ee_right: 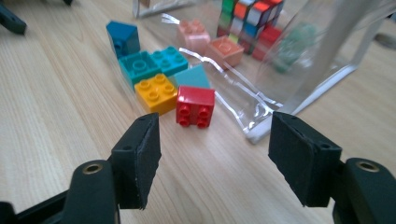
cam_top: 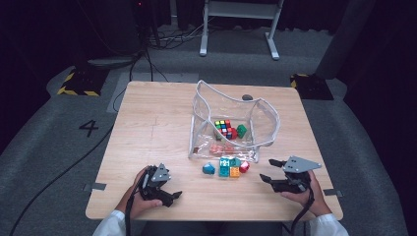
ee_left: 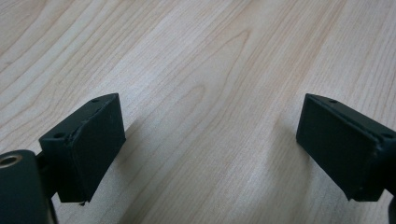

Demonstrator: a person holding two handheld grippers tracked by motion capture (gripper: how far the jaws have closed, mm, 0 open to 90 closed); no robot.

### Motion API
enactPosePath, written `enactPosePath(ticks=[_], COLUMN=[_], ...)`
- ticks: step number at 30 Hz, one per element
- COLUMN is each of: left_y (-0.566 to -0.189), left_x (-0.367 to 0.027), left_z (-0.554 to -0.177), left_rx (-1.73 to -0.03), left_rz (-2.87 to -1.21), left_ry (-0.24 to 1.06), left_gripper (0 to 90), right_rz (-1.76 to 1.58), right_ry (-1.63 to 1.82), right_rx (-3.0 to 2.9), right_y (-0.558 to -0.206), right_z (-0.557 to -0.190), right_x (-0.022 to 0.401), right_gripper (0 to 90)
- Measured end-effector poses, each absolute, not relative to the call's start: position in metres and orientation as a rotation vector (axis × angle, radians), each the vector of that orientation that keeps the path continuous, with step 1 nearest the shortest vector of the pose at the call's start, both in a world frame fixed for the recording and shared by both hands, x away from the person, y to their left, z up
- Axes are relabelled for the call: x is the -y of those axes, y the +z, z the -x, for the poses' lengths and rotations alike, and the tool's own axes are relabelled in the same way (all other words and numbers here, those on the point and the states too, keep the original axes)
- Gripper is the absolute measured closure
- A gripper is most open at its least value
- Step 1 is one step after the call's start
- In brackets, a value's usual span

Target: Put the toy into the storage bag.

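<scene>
Right gripper (ee_right: 212, 154) spread, nothing between, just short of red brick (ee_right: 195, 107); clear bag's (cam_top: 260, 115) edge close right. Left gripper (ee_left: 210, 140) spread over bare table (cam_top: 147, 128) near its front edge.

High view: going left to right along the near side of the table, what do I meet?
Left gripper → dark blue block → orange block → red block → right gripper.
</scene>
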State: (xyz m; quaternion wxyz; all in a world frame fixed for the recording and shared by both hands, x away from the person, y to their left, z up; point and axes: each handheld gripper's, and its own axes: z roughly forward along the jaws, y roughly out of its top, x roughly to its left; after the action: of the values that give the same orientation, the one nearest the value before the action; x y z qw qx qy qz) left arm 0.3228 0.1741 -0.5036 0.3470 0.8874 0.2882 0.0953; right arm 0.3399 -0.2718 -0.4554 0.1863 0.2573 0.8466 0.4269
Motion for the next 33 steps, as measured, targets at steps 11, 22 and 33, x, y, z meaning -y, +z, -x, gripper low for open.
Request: enactPosePath(ticks=[11, 22, 33], left_y=[-0.504, -0.504, -0.504], left_x=[-0.174, -0.174, -0.174], left_z=[-0.323, -0.323, -0.323], left_rx=[-0.747, -0.748, -0.747], left_rz=[-2.302, -2.302, -2.302], left_ry=[0.247, 0.247, 0.247], left_gripper=[8.1, 8.1, 8.1], right_rz=[-0.716, -0.753, -0.694], right_ry=[1.202, 1.139, 1.211], right_rx=[-2.455, -2.456, -2.476], right_y=[-0.483, -0.496, -0.487], right_z=[-0.363, -0.377, -0.367], right_x=[0.237, 0.216, 0.229], right_gripper=[39.6, 56.0, 59.0])
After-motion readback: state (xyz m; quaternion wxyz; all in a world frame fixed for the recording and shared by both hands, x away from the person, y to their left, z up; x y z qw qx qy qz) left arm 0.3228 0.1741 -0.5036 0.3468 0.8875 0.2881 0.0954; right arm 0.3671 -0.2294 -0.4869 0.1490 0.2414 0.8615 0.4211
